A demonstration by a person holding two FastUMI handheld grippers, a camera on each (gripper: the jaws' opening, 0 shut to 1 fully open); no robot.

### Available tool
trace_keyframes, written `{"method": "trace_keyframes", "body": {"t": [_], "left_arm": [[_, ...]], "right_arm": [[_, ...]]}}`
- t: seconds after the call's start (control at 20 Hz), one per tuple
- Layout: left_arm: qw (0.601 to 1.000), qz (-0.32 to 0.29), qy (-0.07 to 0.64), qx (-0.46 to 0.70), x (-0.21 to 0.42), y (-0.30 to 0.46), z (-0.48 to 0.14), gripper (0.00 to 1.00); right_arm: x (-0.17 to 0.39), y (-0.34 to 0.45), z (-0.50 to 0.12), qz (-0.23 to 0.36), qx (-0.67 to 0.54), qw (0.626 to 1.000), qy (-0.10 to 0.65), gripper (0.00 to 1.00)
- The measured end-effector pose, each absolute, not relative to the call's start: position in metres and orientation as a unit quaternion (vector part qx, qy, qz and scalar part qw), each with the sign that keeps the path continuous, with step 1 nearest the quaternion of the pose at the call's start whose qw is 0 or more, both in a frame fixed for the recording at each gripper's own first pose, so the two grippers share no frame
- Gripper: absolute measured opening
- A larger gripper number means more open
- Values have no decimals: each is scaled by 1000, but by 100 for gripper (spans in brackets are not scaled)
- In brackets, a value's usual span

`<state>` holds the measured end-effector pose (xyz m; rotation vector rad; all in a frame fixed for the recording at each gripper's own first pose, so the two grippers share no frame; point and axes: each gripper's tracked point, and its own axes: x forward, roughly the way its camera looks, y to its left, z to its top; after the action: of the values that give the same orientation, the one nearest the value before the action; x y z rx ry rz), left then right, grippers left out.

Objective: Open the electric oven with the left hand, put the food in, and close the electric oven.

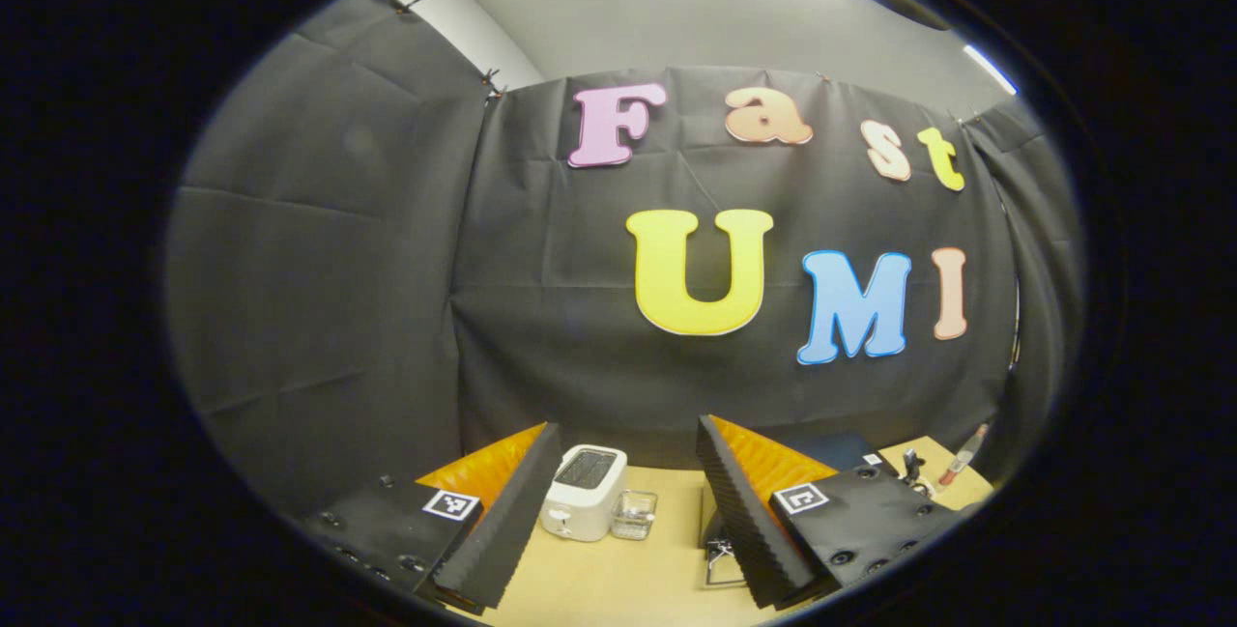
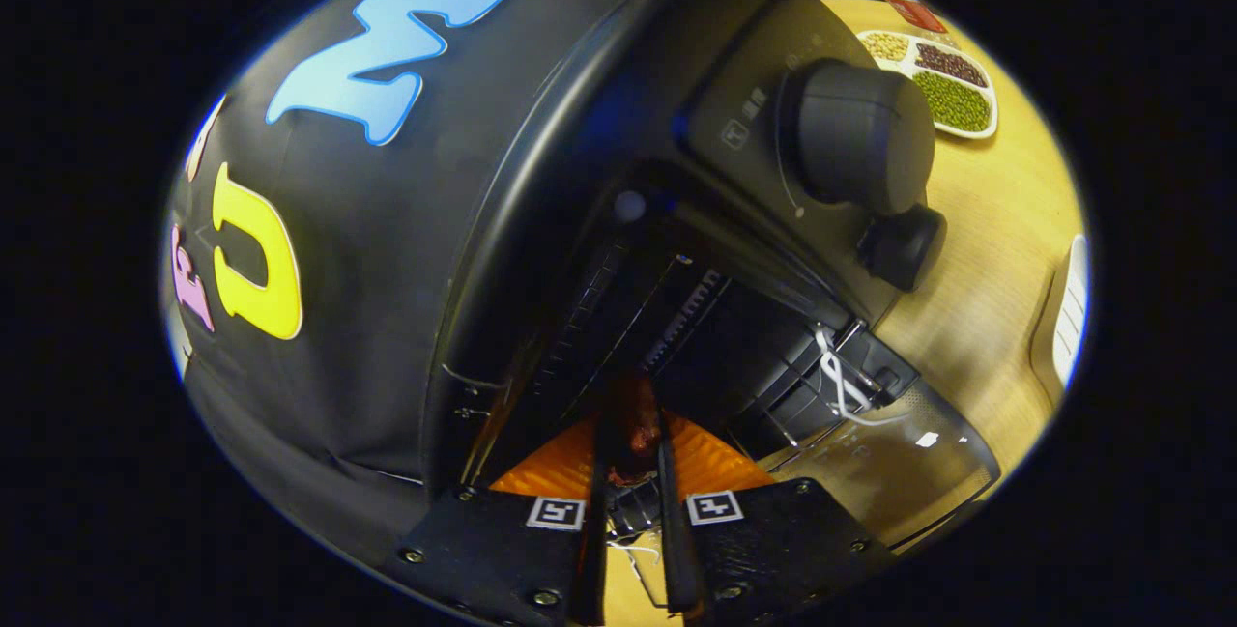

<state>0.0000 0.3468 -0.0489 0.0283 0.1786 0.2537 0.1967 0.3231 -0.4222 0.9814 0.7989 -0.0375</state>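
In the right gripper view the black electric oven (image 2: 541, 221) looms close and tilted, its two round knobs (image 2: 855, 134) to the upper right. Its glass door (image 2: 899, 463) hangs open at the lower right, and the dark cavity with a wire rack (image 2: 667, 318) gapes straight ahead. My right gripper (image 2: 630, 443) is shut on a dark reddish piece of food (image 2: 633, 419), held at the mouth of the cavity. In the left gripper view my left gripper (image 1: 628, 429) stands open and wide, holding nothing and aimed up at the booth's wall above the wooden table (image 1: 618, 579).
A white toaster (image 1: 583, 492) and a small clear container (image 1: 633, 514) stand on the table between the left fingers. A white tray of beans (image 2: 933, 81) lies beyond the oven on the tabletop. A white object (image 2: 1068, 313) sits at the right edge.
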Motion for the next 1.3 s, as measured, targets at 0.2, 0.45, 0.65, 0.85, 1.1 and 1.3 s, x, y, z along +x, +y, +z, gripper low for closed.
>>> {"method": "trace_keyframes", "body": {"t": [0.2, 0.45, 0.65, 0.85, 1.1, 1.3], "left_arm": [[989, 112, 92, 15, 4, 342, -54, 100], [992, 92, 91, 7, 7, 333, -56, 100], [993, 71, 91, 0, 24, 313, -60, 100], [995, 44, 92, -16, 32, 286, -66, 100], [995, 3, 92, -30, 41, 241, -69, 95], [996, -32, 74, -25, 48, 203, -65, 95]], "right_arm": [[196, 311, -419, -21, 428, 822, 374, 54], [188, 288, -410, -29, 386, 840, 380, 61], [169, 275, -388, -5, 318, 868, 382, 84], [144, 254, -349, 17, 211, 912, 350, 95], [108, 214, -269, 28, 104, 962, 251, 95], [80, 186, -191, 27, 56, 986, 155, 95]]}}
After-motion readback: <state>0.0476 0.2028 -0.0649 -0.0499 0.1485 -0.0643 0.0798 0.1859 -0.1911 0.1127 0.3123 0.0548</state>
